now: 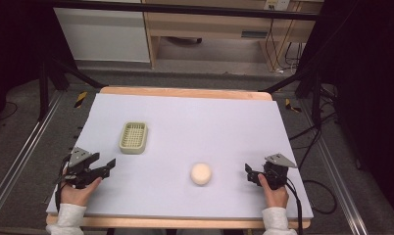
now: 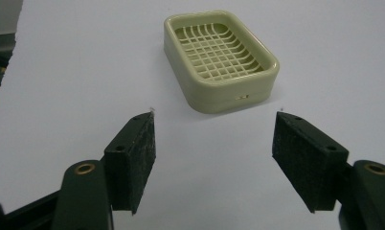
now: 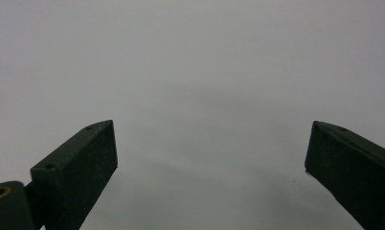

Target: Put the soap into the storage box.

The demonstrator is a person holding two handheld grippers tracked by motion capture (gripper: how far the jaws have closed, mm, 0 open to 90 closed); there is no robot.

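A cream, grid-bottomed soap dish [image 1: 133,137] sits empty on the left half of the white table [image 1: 209,117]. A round cream bar of soap [image 1: 201,173] lies near the front, right of centre. My left gripper [image 1: 107,165] rests at the front left and points toward the dish; in the left gripper view the dish [image 2: 221,60] lies just ahead of the left gripper [image 2: 214,120], whose jaws stand apart with nothing between them. My right gripper [image 1: 249,172] is at the front right, a short way right of the soap. The right gripper [image 3: 212,123] is open over bare table.
The table's front edge [image 1: 185,218] runs close behind both hands. Dark frame rails [image 1: 18,161] flank the table on the floor. A wooden desk [image 1: 209,24] and cables stand beyond the far edge.
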